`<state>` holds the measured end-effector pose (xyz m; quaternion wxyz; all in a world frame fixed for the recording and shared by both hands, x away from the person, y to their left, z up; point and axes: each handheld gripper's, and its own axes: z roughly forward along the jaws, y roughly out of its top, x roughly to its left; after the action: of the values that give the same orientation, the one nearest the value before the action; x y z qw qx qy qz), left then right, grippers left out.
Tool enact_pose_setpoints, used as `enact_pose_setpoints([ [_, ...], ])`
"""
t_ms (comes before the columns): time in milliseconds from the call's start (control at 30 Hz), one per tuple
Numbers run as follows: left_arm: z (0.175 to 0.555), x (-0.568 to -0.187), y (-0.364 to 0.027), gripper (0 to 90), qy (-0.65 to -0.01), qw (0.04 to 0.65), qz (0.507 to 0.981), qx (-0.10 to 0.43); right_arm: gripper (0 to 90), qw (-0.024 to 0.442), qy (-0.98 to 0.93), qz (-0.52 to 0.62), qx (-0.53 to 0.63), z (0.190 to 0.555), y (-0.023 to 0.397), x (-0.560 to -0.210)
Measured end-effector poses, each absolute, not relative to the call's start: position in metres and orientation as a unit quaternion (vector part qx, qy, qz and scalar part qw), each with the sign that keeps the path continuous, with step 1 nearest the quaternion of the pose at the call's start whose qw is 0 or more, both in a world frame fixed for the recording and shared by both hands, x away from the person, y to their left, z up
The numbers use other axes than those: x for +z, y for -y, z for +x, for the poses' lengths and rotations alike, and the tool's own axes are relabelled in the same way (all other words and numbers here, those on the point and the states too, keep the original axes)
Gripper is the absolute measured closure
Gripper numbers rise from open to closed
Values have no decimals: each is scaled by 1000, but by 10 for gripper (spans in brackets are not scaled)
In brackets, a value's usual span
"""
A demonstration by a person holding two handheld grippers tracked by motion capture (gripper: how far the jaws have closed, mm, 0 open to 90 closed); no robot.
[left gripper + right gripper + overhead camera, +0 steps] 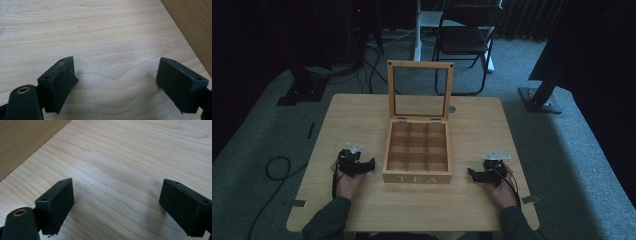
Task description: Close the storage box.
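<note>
- While both hands rested on the worktop (362, 110), the tea box (417, 155) sat between them, near the middle of the board, with its glass-paned lid (420, 90) standing upright at the back.
- The box's nine compartments lay open to the high view, and the word TEA showed on its front wall.
- The left gripper (356, 164) lay just left of the box, apart from it; its fingers (58, 83) stood wide with only bare wood between them.
- The right gripper (487, 172) lay to the right of the box, also apart from it; its fingers (56, 203) were spread wide and held nothing.
- A chair (467, 35) stood on the floor beyond the worktop.
</note>
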<state>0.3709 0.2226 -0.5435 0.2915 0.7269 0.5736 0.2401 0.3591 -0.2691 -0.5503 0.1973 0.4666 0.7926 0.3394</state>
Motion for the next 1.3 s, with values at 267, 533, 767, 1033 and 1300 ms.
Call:
enact_pose_setpoints([
  [267,371,-544,-223,141,-568,293,732,237,128,198,-791,468,340,358,269,-550],
  [533,376,-537,-229,268,-584,283,727,224,128,198,-791,469,340,358,269,-550],
  [767,383,-524,-234,311,-585,294,723,222,128,198,-791,469,340,357,269,-550],
  [1033,388,-512,-236,312,-577,308,724,221,128,198,-791,469,340,358,269,-550],
  [1300,393,-494,-241,312,-570,323,721,225,128,198,-791,469,340,357,269,-550],
])
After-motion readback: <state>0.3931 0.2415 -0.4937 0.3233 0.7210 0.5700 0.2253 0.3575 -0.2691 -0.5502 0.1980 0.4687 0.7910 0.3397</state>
